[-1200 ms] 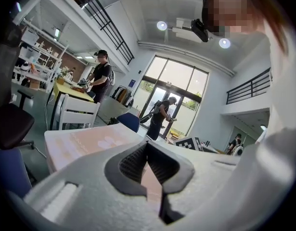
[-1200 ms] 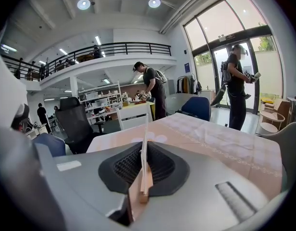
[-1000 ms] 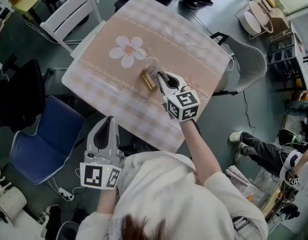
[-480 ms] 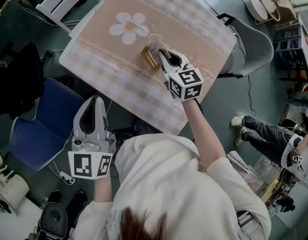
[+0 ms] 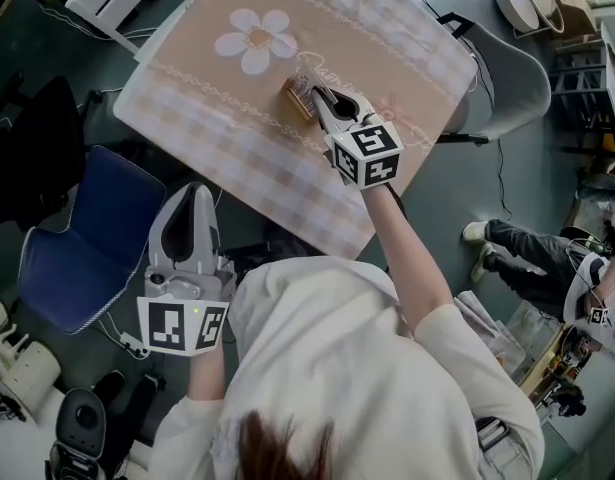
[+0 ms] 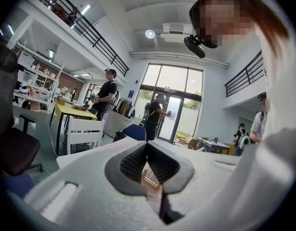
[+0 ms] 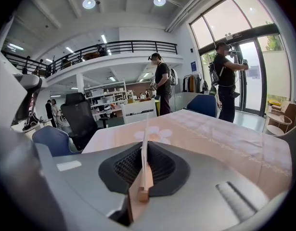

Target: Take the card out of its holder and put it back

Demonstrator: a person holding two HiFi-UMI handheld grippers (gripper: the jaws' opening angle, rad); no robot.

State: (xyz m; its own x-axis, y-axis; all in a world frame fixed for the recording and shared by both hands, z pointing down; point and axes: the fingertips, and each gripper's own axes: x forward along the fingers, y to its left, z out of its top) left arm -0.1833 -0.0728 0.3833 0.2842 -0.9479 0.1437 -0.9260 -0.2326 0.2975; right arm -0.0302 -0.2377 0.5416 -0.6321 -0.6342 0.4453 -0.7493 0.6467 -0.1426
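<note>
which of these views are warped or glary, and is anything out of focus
Left gripper view: fisheye bend, black corners, glass doors very bright. Right gripper view: same bend, ceiling lamp glares, card between the jaws slightly soft, too near. Head view: dim, flat light, tablecloth sharp.

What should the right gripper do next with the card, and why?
Probably lift it straight up. The right gripper is shut on the card, which seems to stand in the holder, so a sideways pull might tip the holder.
</note>
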